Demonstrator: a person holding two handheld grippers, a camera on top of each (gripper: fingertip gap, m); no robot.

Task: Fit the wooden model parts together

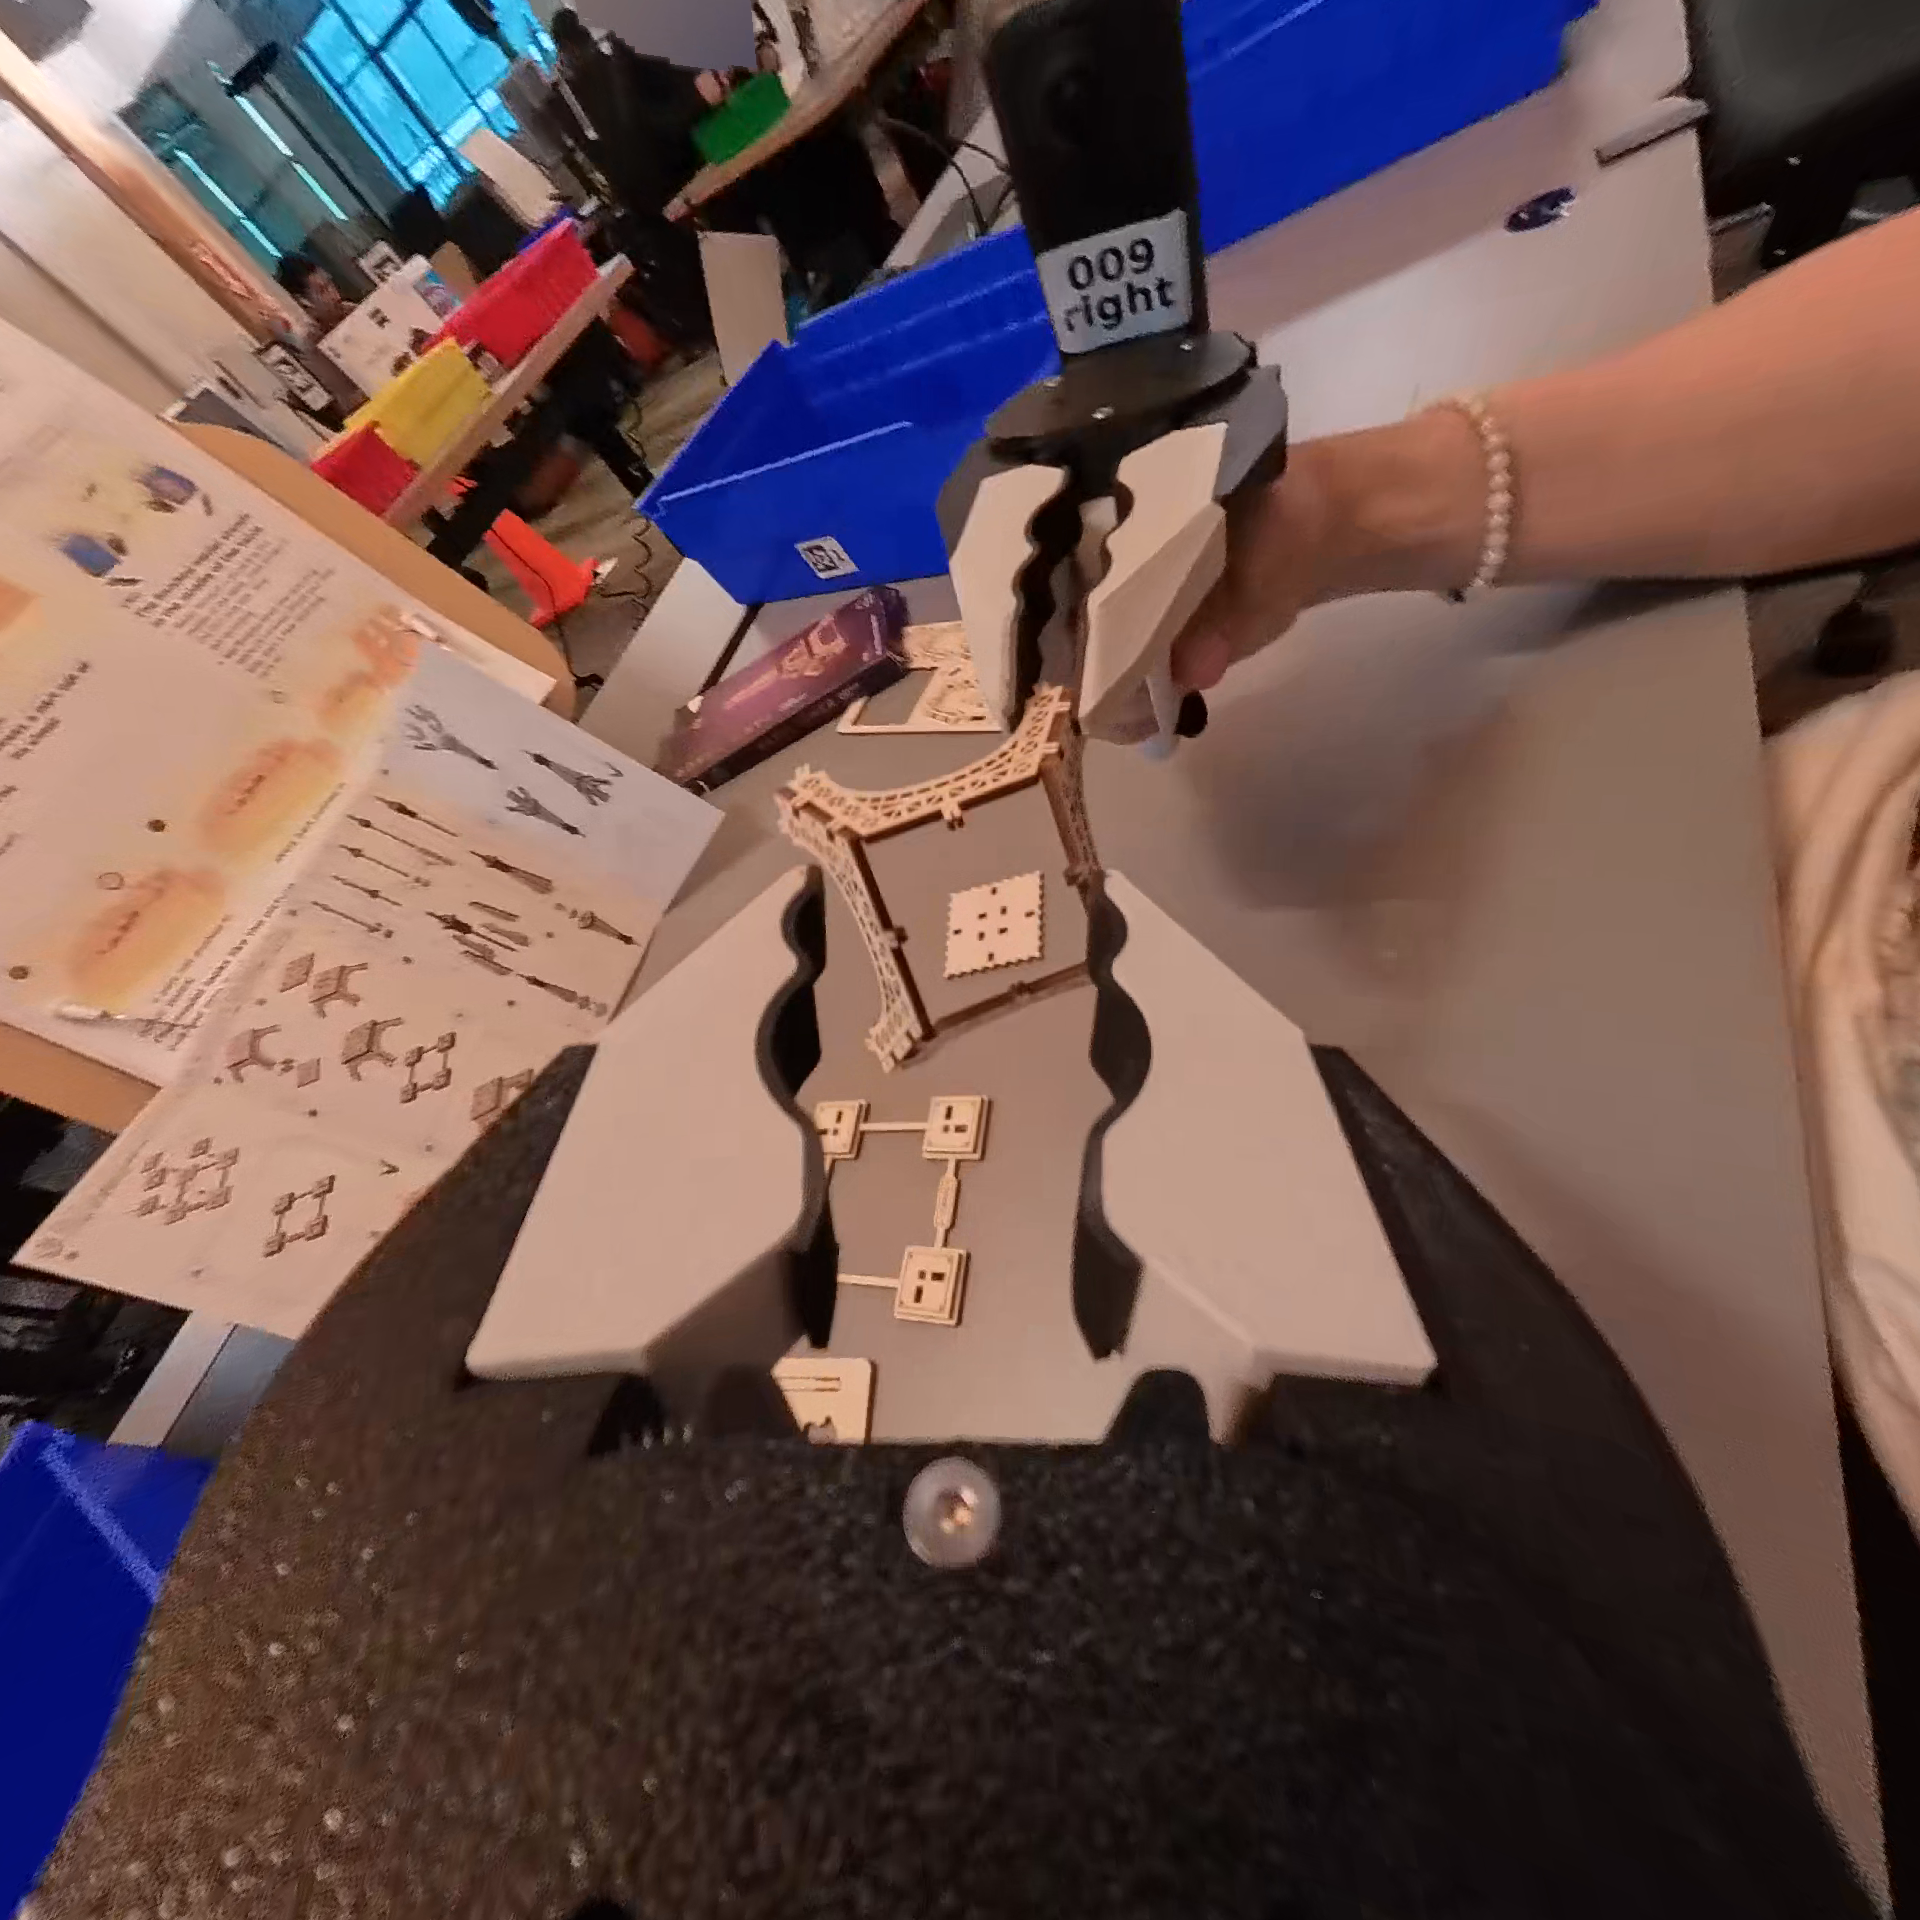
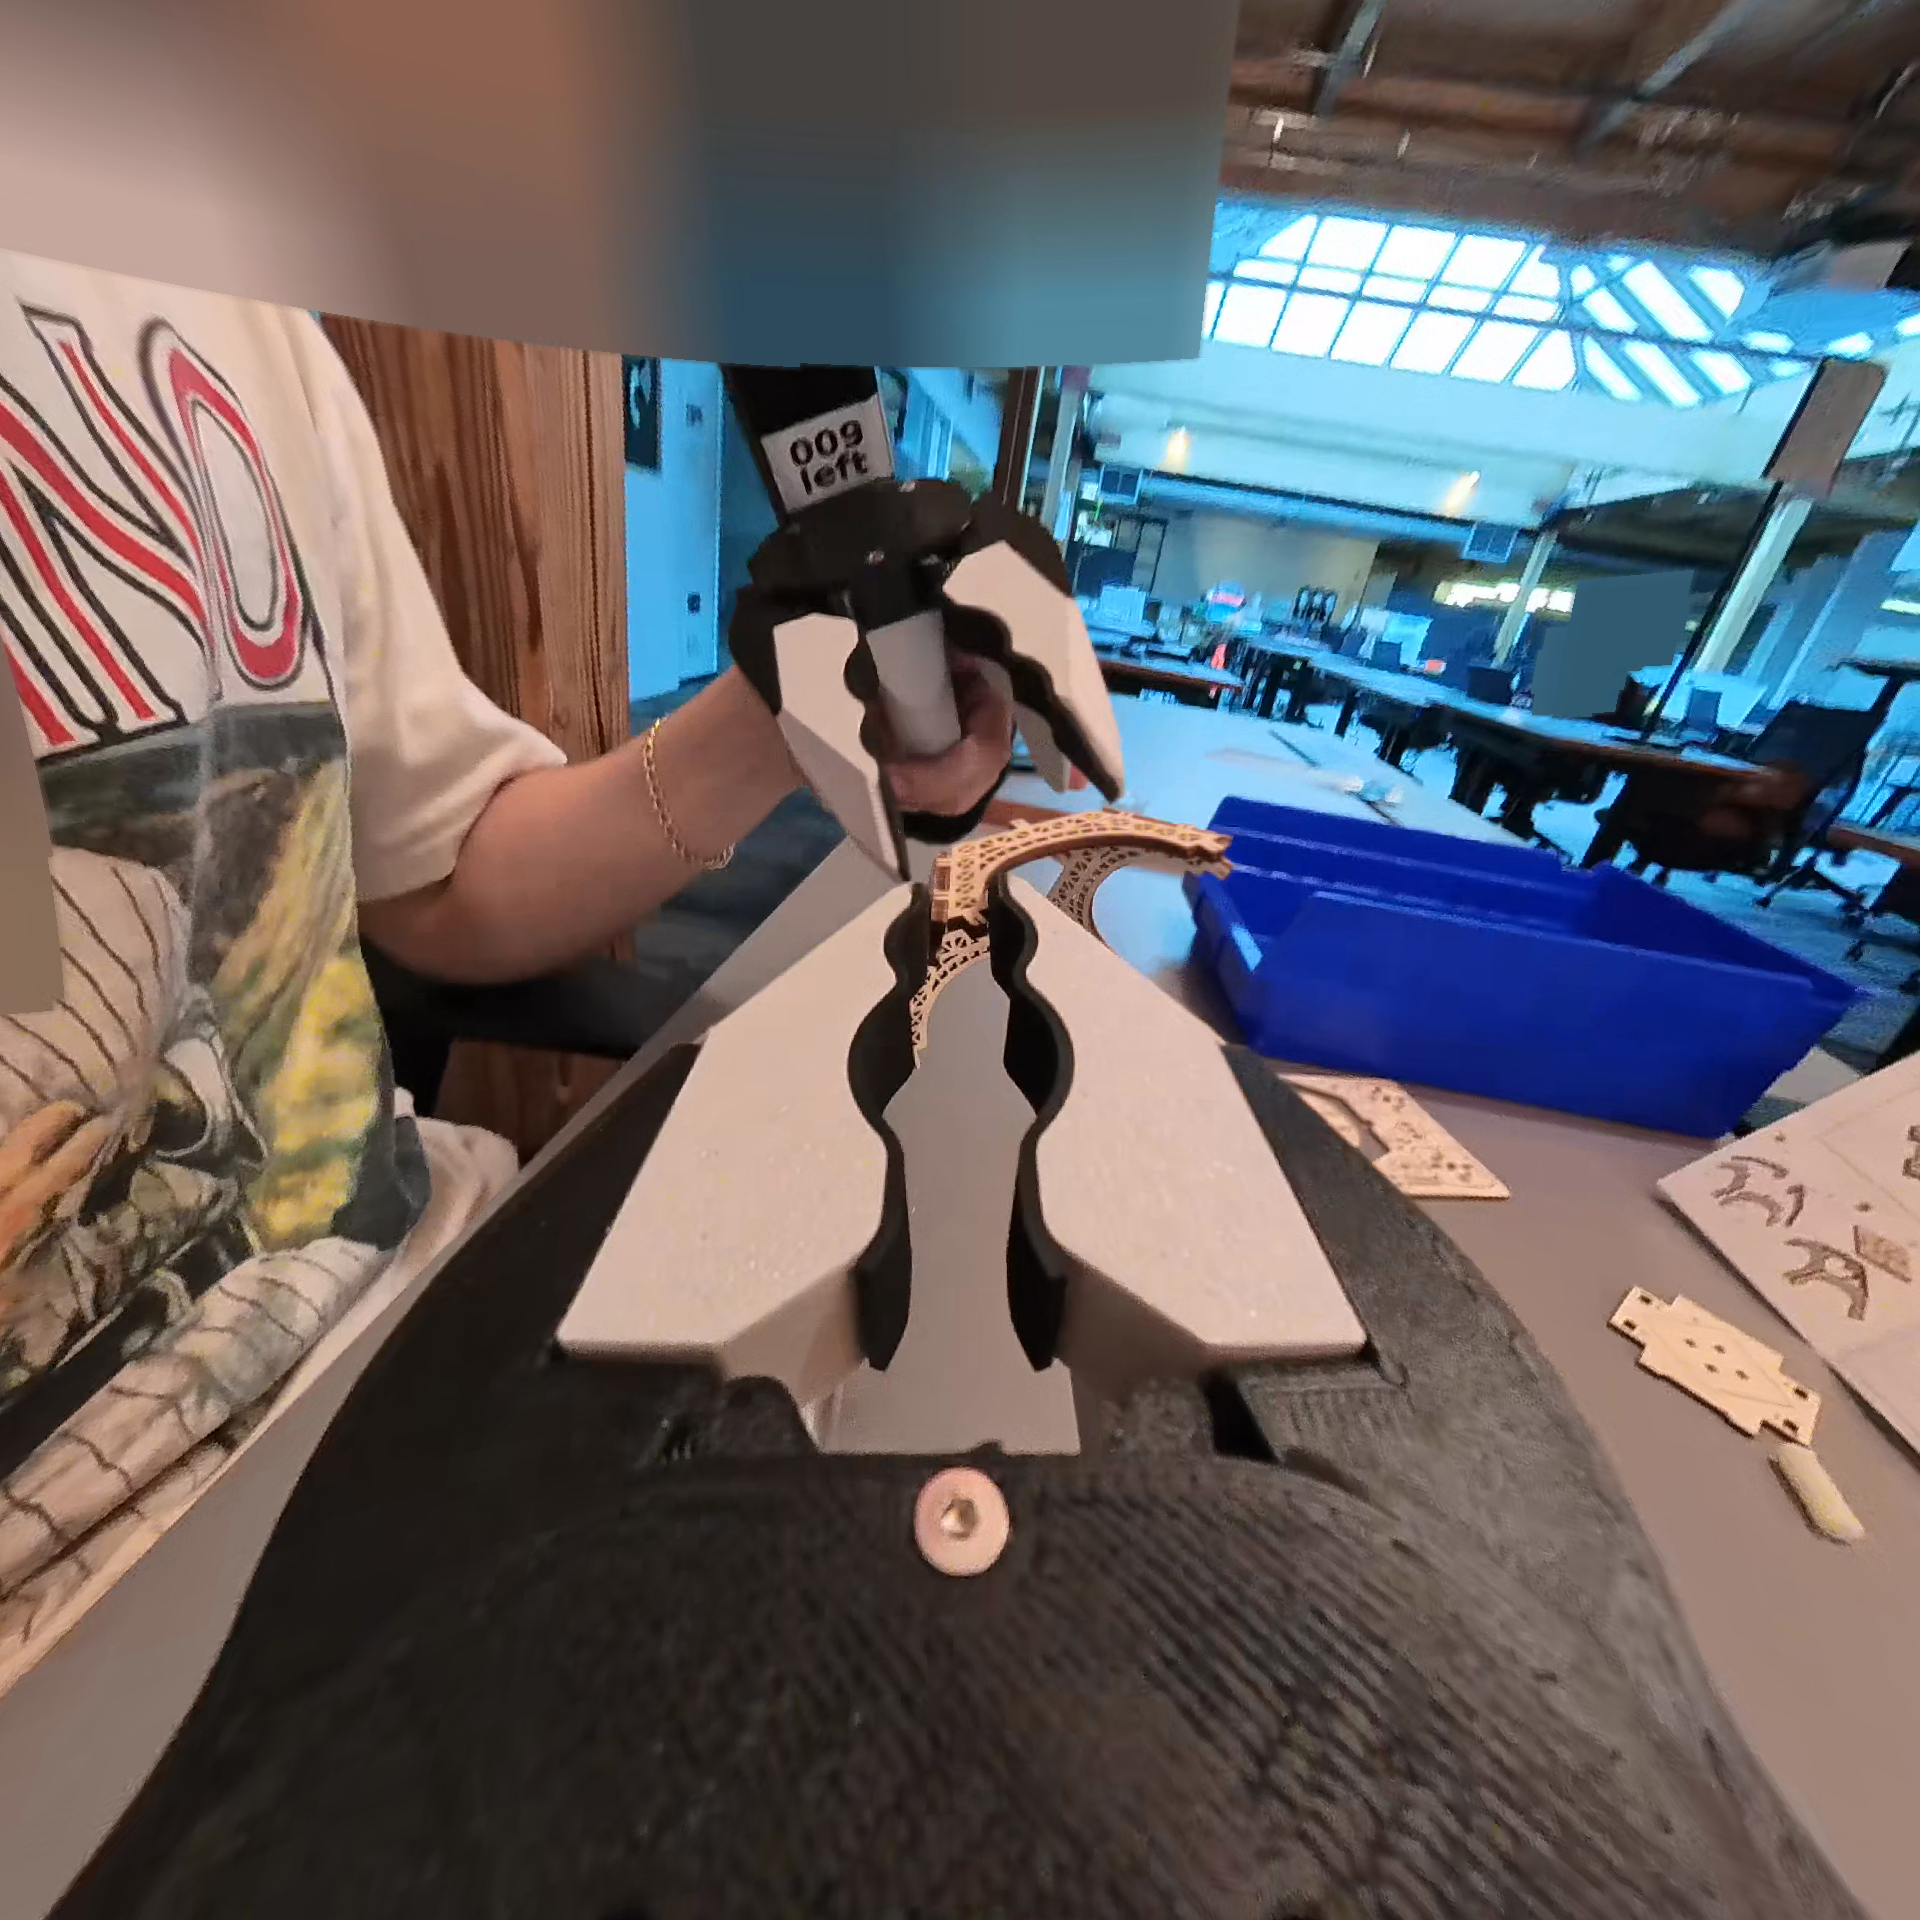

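A pale wooden lattice frame of arched tower legs (image 1: pixel 935 810) is held up above the grey table (image 1: pixel 1351 935). My right gripper (image 2: pixel 958 891) is shut on one corner of it; this also shows in the left wrist view (image 1: pixel 1049 701). My left gripper (image 1: pixel 951 894) is open, with its jaws on either side of the frame's lower legs; from the right wrist view it (image 2: pixel 1003 831) hangs open just behind the frame (image 2: pixel 1091 842). A square notched plate (image 1: pixel 992 925) and a flat frame with square pads (image 1: pixel 904 1205) lie on the table below.
A blue bin (image 1: pixel 831 457) (image 2: pixel 1507 966) stands beyond the work spot. An instruction sheet (image 1: pixel 343 987) lies to the left, with a purple box (image 1: pixel 790 696) and a cut-out wooden sheet (image 1: pixel 935 675) behind. A notched wooden plate (image 2: pixel 1714 1371) and a person's torso (image 2: pixel 208 831) are close by. Only a small space, under 4 cm, lies between the two pairs of fingers. The square notched plate (image 1: pixel 992 925) is about 20 cm from both grippers' fingertips.
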